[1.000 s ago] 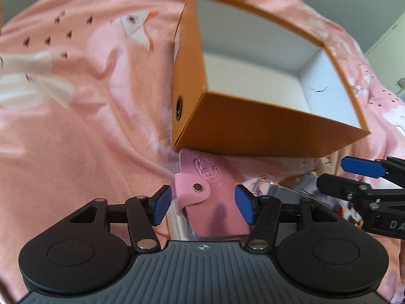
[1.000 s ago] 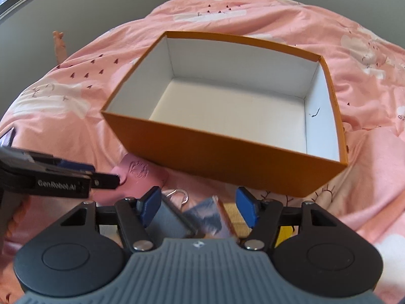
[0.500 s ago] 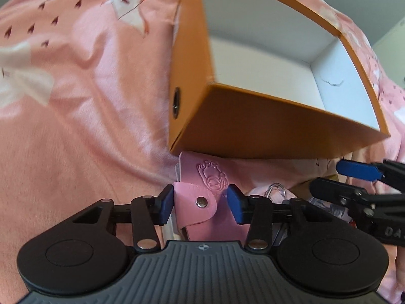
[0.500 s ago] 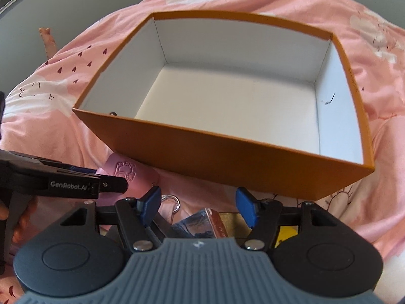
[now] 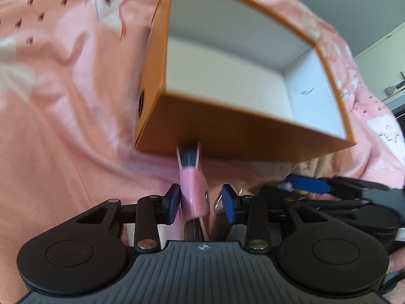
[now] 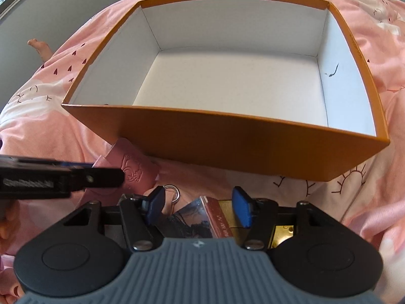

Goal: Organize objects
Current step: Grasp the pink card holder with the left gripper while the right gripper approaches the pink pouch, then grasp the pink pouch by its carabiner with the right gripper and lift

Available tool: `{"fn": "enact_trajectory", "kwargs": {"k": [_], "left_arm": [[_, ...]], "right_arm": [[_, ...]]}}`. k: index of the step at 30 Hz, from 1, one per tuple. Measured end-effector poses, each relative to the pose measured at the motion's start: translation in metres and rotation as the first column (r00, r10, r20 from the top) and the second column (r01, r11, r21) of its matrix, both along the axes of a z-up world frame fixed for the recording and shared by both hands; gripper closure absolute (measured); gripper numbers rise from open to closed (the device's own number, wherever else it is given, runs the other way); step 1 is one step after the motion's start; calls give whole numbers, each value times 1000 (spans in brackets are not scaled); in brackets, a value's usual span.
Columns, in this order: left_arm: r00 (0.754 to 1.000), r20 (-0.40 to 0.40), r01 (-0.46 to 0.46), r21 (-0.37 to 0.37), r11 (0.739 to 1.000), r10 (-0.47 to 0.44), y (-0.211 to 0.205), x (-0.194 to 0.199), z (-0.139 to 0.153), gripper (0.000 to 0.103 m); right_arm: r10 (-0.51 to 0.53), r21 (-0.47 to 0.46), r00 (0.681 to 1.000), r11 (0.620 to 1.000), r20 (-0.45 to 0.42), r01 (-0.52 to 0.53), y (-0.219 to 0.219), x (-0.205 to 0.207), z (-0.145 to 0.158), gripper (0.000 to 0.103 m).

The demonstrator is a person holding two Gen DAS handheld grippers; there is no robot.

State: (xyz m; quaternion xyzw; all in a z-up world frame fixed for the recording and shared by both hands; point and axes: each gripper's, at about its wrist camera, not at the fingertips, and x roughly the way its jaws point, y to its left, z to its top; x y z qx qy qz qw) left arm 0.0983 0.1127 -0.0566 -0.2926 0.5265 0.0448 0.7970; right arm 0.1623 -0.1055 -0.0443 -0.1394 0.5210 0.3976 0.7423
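An open orange box (image 5: 227,126) with a white inside stands on the pink bedding; it also shows in the right wrist view (image 6: 227,136) and holds nothing. My left gripper (image 5: 201,202) is shut on a pink snap wallet (image 5: 193,192), turned on edge and lifted just before the box's near wall. The wallet also shows in the right wrist view (image 6: 134,162). My right gripper (image 6: 198,205) is open over a small picture box (image 6: 200,217) and a gold item (image 6: 281,230), to the right of the left gripper.
A metal key ring (image 6: 173,192) lies between the wallet and the picture box. Pink patterned bedding (image 5: 63,116) surrounds the box on all sides. A grey wall and a cabinet (image 5: 379,71) stand behind at the right.
My left gripper closed on the pink wallet, then lifted and turned it on edge. The right gripper moved forward toward the box and stayed open.
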Motion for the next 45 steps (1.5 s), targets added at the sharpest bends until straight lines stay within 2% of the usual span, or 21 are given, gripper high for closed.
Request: {"fn": "enact_trajectory", "kwargs": {"k": [3, 4, 7, 9, 15, 19, 21, 23, 25, 29, 33, 39, 41, 43, 45], "left_arm": [[1000, -5, -1, 5, 1000, 1, -2, -4, -3, 72], [1000, -1, 3, 19, 1000, -3, -3, -5, -1, 77], [999, 17, 27, 44, 999, -28, -7, -7, 3, 77], [998, 31, 44, 67, 997, -46, -13, -8, 6, 78], [996, 75, 51, 83, 995, -57, -19, -18, 18, 78], [992, 107, 58, 78, 995, -66, -23, -24, 26, 78], [991, 111, 69, 61, 996, -76, -25, -25, 26, 78], [990, 111, 79, 60, 995, -85, -27, -30, 28, 78], [989, 112, 89, 61, 994, -96, -32, -33, 30, 78], [987, 111, 110, 68, 992, -117, -41, -42, 31, 78], [989, 125, 69, 106, 992, -82, -41, -50, 34, 79], [984, 170, 20, 200, 980, -55, -37, -51, 46, 79], [983, 178, 8, 207, 978, -45, -34, -51, 48, 79], [983, 179, -2, 201, 980, -34, -29, -50, 47, 79], [984, 178, -8, 201, 980, -29, -27, -49, 45, 79]], "right_arm": [[-15, 8, 1000, 1000, -16, 15, -6, 1, 0, 43], [-21, 11, 999, 1000, -24, 22, -8, 2, -1, 43], [-45, 17, 997, 999, -58, 46, -16, 4, -2, 45], [-55, 15, 995, 998, -85, 56, -20, 4, -2, 56], [-79, 18, 989, 996, -127, 82, -35, -1, 1, 65], [-109, 19, 978, 993, -176, 114, -52, -4, 0, 68], [-120, 12, 977, 992, -175, 124, -58, -6, 2, 71], [-122, -2, 980, 992, -159, 123, -62, -10, 5, 80], [-122, -10, 980, 992, -158, 122, -68, -12, 8, 81], [-116, 16, 984, 993, -135, 120, -68, -8, 15, 80], [-54, 67, 993, 996, -109, 61, -51, -3, 25, 78], [91, -8, 989, 996, -120, -93, 1, 0, 10, 78], [146, -49, 985, 987, -93, -151, 15, -4, 3, 77], [205, -75, 976, 975, -78, -211, 28, -6, -3, 71], [243, -87, 967, 965, -77, -249, 37, -3, -8, 54]]}}
